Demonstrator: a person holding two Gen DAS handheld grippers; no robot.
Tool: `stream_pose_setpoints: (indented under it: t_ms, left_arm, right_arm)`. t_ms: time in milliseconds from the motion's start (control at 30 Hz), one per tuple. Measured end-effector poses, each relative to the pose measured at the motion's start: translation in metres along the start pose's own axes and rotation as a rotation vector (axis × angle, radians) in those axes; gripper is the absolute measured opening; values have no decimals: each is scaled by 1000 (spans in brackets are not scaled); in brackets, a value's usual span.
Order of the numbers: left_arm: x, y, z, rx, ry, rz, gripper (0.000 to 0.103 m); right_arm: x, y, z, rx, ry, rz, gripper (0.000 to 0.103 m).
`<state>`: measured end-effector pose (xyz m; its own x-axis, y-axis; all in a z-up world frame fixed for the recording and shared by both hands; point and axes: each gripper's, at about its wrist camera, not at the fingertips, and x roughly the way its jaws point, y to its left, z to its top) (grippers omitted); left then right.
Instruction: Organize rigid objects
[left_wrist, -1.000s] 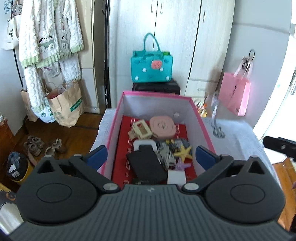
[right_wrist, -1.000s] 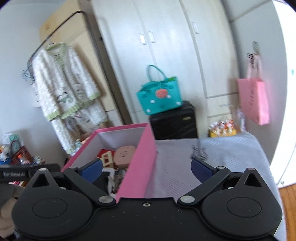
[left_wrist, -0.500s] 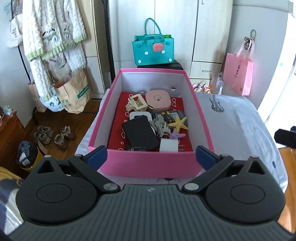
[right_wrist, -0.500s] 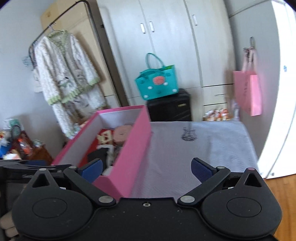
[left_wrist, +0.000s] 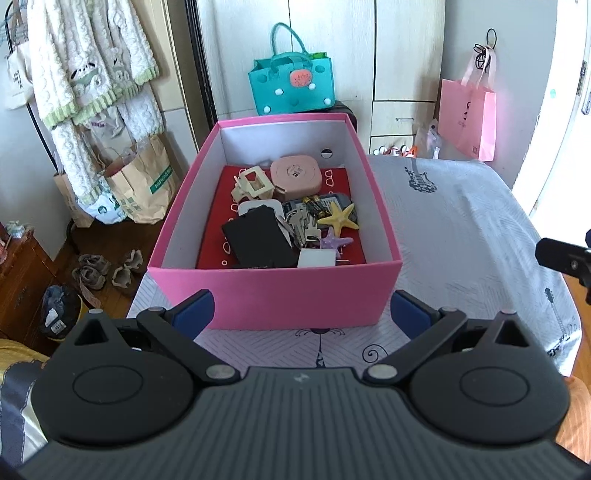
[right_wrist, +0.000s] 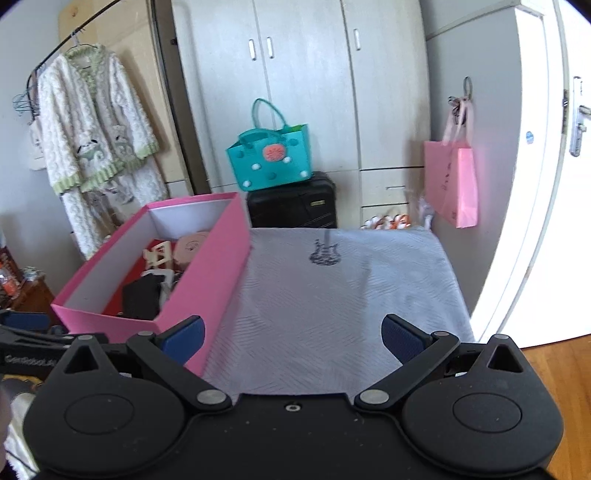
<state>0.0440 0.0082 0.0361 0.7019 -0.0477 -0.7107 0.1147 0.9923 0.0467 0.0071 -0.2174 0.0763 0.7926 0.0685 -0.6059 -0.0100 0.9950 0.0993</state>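
Note:
A pink box (left_wrist: 275, 291) stands on the cloth-covered table (left_wrist: 461, 221); it also shows in the right wrist view (right_wrist: 218, 266). Inside lie a black wallet (left_wrist: 256, 236), a round pink case (left_wrist: 293, 175), a beige hair claw (left_wrist: 253, 184), keys (left_wrist: 301, 223), a yellow starfish (left_wrist: 338, 218), a purple starfish (left_wrist: 334, 242) and a white block (left_wrist: 314, 257). My left gripper (left_wrist: 301, 314) is open and empty, just in front of the box. My right gripper (right_wrist: 291, 338) is open and empty, over the cloth beside the box's right wall.
A teal bag (left_wrist: 291, 86) sits on a black case (right_wrist: 291, 205) behind the table. A pink bag (left_wrist: 467, 118) hangs at the right wall. Robes (left_wrist: 92, 74), paper bags (left_wrist: 140, 181) and shoes (left_wrist: 107, 267) are on the left. A door (right_wrist: 543, 177) is at the right.
Both grippers have pulled back toward me, away from the box. The left gripper, earlier over the box's contents, is now in front of its near wall. Both stay open.

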Motion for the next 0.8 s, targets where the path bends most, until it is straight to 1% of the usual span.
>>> stream_pose_setpoints:
  t_ms: [233, 400, 800]
  left_arm:
    - [0, -5, -1, -13, -20, 42, 103]
    - [2, -5, -3, -24, -11, 37, 103]
    - [3, -5, -3, -42, -18, 29, 103]
  right_arm:
    - [1, -1, 0, 12, 35, 3, 103]
    - [-2, 3, 2, 11, 29, -8, 103]
    - [-19, 12, 2, -22, 6, -24, 103]
